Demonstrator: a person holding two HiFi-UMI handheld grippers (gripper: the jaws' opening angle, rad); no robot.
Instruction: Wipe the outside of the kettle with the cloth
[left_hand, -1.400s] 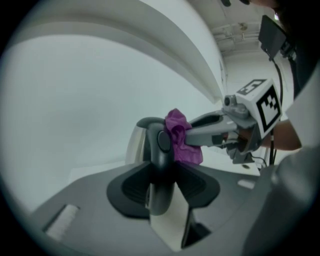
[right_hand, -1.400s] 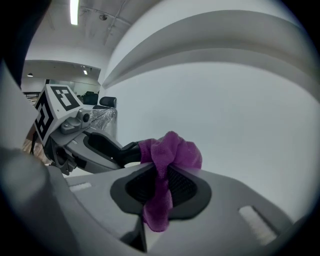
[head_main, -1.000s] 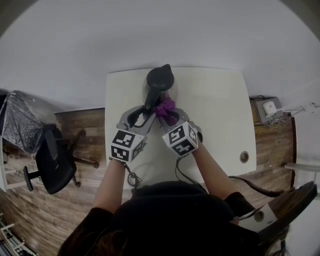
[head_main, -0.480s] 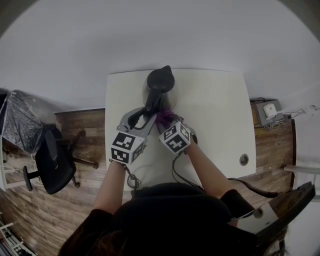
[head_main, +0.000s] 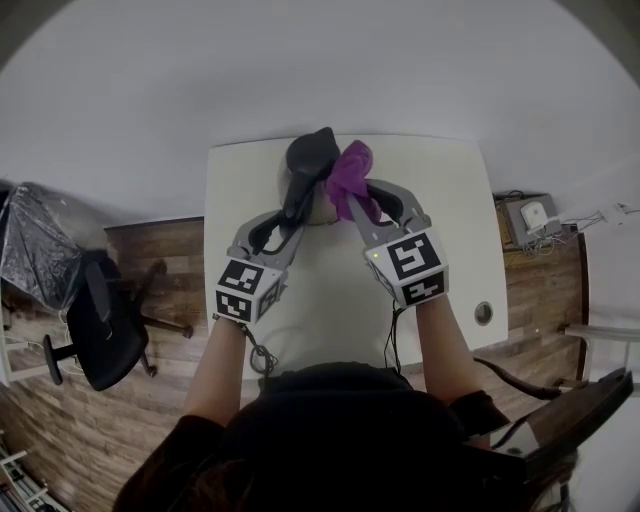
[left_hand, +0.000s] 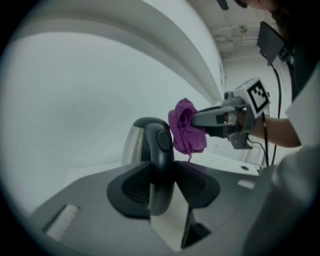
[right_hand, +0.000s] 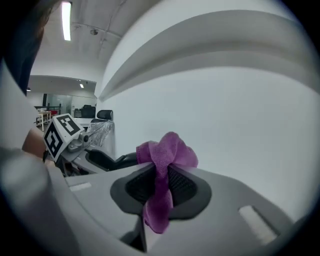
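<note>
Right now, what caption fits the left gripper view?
The left gripper grips the kettle handle while the right gripper holds the purple cloth beside it.

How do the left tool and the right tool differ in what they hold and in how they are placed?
The left tool is shut on the black handle of the kettle; the right tool is shut on the purple cloth. The left tool's jaws stand wider, around the thick handle; the right tool's pinch thin fabric. The right tool is up beside the kettle's top, the left tool lower. Both point toward the kettle.
</note>
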